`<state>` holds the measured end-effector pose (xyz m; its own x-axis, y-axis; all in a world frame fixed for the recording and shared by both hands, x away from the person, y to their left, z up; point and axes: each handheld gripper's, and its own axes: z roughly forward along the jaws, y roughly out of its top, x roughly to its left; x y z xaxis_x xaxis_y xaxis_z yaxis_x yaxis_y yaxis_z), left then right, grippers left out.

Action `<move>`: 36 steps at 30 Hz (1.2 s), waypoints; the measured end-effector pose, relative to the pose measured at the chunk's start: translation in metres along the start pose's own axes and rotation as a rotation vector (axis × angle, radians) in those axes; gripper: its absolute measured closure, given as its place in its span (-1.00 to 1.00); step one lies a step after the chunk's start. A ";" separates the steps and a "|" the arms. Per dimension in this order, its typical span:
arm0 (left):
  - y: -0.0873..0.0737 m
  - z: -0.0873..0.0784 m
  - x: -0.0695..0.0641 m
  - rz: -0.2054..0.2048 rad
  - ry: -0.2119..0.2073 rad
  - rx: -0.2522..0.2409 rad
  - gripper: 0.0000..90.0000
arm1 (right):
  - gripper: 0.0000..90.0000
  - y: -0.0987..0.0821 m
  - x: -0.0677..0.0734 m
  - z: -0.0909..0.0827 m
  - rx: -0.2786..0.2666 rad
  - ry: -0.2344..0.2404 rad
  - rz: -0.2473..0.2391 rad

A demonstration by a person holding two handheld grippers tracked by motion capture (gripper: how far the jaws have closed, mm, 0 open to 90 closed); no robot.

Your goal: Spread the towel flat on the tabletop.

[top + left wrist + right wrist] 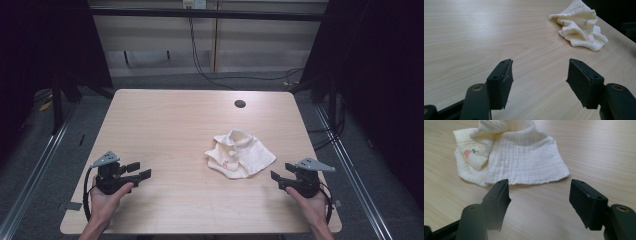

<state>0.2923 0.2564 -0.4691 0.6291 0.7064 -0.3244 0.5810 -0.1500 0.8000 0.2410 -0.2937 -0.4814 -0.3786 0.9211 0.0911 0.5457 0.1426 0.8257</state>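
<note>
A crumpled cream cloth (239, 154) lay on the light wooden bench (165, 125), a little right of centre in the high view, with a small pink printed motif showing among its folds. The left tool (140, 171) was held in the left hand (107, 192) at the lower left of that frame, its jaws standing apart with nothing between them, well apart from the cloth. The right tool (278, 179) was held in the right hand (307, 197) at the lower right, its jaws likewise apart and empty, near the cloth's lower right edge but not touching it. In the left gripper view the cloth (579, 27) sat at the upper right, far beyond the two black jaws. In the right gripper view the cloth (524, 157) filled the upper left and centre, its hem lying just above the jaw tips. A dark round hole (240, 104) marked the bench near its far edge.
</note>
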 end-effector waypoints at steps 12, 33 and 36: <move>0.000 -0.001 -0.004 0.036 -0.013 0.027 -0.03 | -0.21 0.002 0.002 0.003 0.043 0.089 0.028; -0.001 -0.005 0.002 0.040 0.008 0.026 -0.04 | -0.58 0.072 0.021 0.064 0.122 0.216 -0.003; -0.001 -0.005 0.002 0.040 0.010 0.024 -0.04 | -0.59 0.075 0.025 0.080 0.143 0.230 -0.005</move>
<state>0.2906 0.2615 -0.4684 0.6469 0.7062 -0.2877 0.5678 -0.1942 0.7999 0.3322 -0.2309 -0.4616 -0.5323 0.8162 0.2247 0.6373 0.2116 0.7410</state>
